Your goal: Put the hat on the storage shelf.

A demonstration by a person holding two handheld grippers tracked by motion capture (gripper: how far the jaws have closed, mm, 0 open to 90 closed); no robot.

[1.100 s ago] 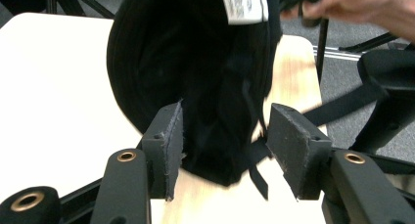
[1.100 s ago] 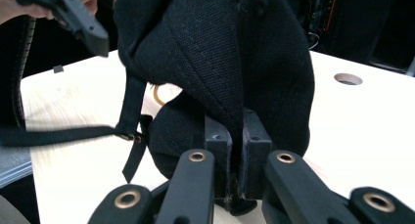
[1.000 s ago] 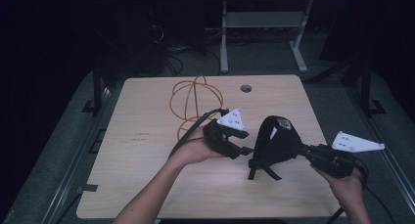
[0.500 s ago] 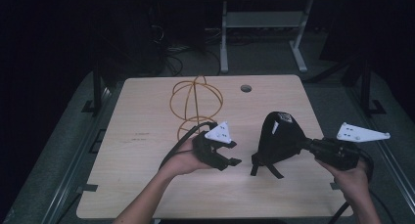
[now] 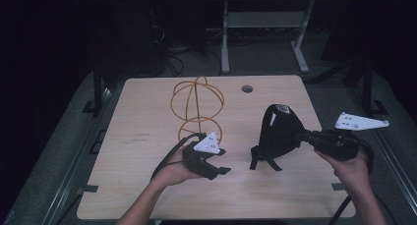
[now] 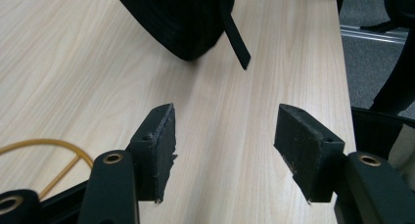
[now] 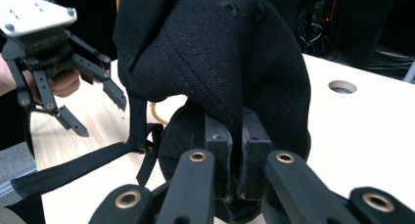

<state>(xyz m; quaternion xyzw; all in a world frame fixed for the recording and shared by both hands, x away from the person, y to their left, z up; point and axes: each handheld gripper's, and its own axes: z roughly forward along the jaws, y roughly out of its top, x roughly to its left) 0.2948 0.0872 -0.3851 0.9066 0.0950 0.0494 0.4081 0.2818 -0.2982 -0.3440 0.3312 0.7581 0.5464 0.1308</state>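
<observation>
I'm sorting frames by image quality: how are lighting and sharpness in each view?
High view: dim, room beyond the table nearly black, black cap loses detail. Left gripper view: bright, wood grain sharp, open left tongs crisp. Right gripper view: cap weave sharp, right tongs slightly soft, background dark.

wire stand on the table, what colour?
Orange-yellow. The wire stand shows best in the high view, behind the left gripper.

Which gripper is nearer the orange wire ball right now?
Left. The left gripper sits just in front of the orange wire ball, jaws open. The right gripper is off to the ball's right, clamped on the black bag.
</observation>
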